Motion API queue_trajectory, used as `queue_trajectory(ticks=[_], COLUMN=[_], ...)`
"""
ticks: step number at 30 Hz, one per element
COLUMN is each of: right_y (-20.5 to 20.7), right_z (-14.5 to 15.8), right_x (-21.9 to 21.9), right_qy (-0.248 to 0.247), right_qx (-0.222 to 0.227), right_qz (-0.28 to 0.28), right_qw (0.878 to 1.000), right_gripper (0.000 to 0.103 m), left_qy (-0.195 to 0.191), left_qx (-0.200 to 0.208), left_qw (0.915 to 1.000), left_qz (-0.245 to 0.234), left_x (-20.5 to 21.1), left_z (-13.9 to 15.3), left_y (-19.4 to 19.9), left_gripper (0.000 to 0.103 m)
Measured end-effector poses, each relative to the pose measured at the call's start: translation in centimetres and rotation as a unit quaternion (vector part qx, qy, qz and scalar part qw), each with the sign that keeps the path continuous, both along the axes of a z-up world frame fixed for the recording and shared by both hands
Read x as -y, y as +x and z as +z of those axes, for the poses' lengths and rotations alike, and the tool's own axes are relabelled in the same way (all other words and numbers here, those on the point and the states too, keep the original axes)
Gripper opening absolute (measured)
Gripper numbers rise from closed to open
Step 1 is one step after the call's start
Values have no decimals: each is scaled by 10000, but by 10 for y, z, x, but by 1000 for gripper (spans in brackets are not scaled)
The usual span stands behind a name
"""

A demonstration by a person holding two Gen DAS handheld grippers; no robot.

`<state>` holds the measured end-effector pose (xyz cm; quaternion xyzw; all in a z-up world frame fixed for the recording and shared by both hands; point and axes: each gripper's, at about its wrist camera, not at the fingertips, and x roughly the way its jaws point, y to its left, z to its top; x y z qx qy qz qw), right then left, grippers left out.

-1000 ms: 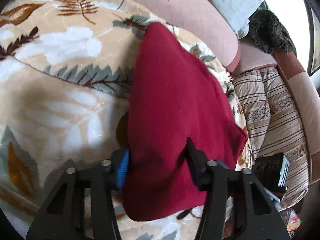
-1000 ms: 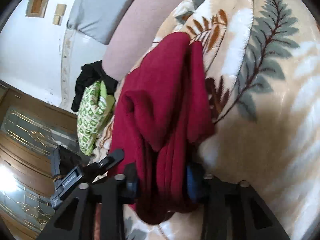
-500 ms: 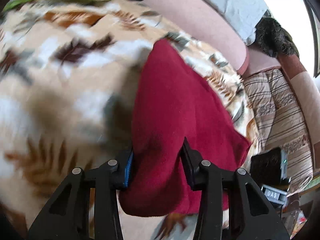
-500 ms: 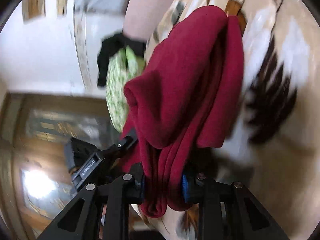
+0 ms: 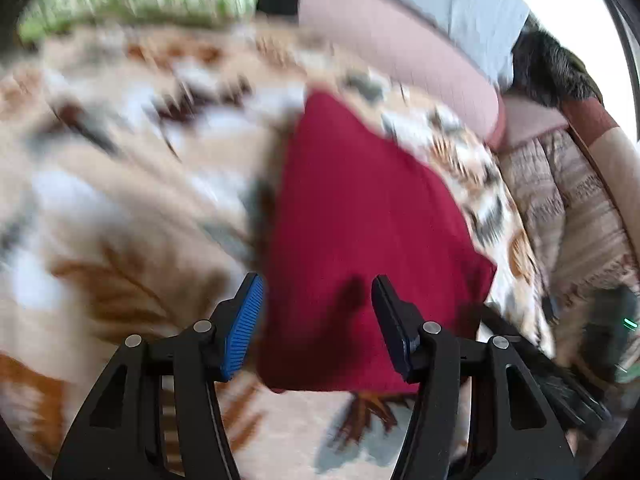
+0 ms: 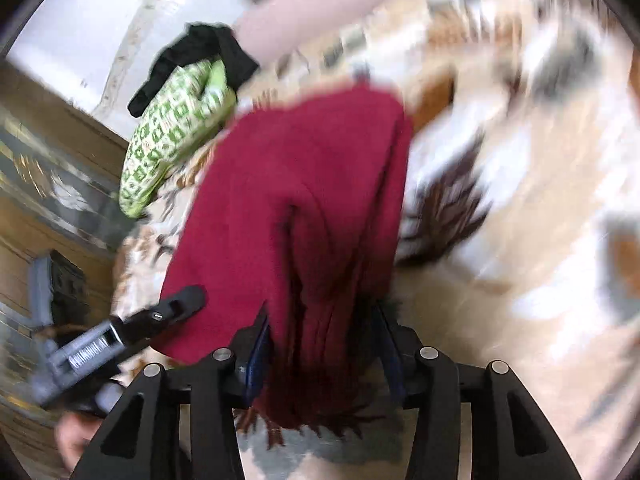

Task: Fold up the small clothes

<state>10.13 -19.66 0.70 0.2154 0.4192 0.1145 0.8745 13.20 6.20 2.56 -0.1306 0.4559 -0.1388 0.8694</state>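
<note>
We're angling both tongs down over the blanket point(image 5: 120, 216). L tongs point(image 5: 318, 320): jaws have just been opening, now standing apart w/ a gap either side of the cloth point(image 5: 360, 240), blue pad point(image 5: 244, 328) clear of it. R tongs point(image 6: 320, 344): jaws also just been opening; the cloth's bunched edge is lying between them, and we can't tell if the pads are pressing on it. We're seeing a bit of a hand point(image 6: 74, 440) at the lower left of the R view, under the other tool.

Count: 1 red cloth, folded, lying on the blanket; 2 tongs; 1 green pillow point(image 6: 172, 132); 1 black garment point(image 6: 200, 56) behind it.

Writing on the L tool's side is too blurred to read.
</note>
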Motion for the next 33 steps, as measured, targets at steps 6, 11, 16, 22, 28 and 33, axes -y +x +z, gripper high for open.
queue_trajectory(ticks=[6,11,16,22,28,33], right_y=[-19,32,52,49,45,41], right_z=[67,21,-18,-19,-17,-15], right_x=[-43,-81,-42,-53,-59,-62], right_qy=[-1986,-2711,-1822,-2155,-2122,-2078], right_qx=[2203,1351,429,686,769,856], right_qz=[54,1012,917,1029,979,922], right_qw=[9550,9476,9780,9686,9693,9700], right_gripper=[47,24,22,23,25,34], left_qy=[-31,419,1023,1158,1177,1182], left_qx=[571,141,144,152,149,151], left_qw=[9978,9970,9918,9904,9902,9901], left_qz=[-322,-633,-747,-735,-735,-737], left_x=[10,42,67,70,70,70], left_z=[10,-16,-30,-35,-35,-35], left_y=[-2,11,12,13,12,12], left_gripper=[36,34,34,34,34,34])
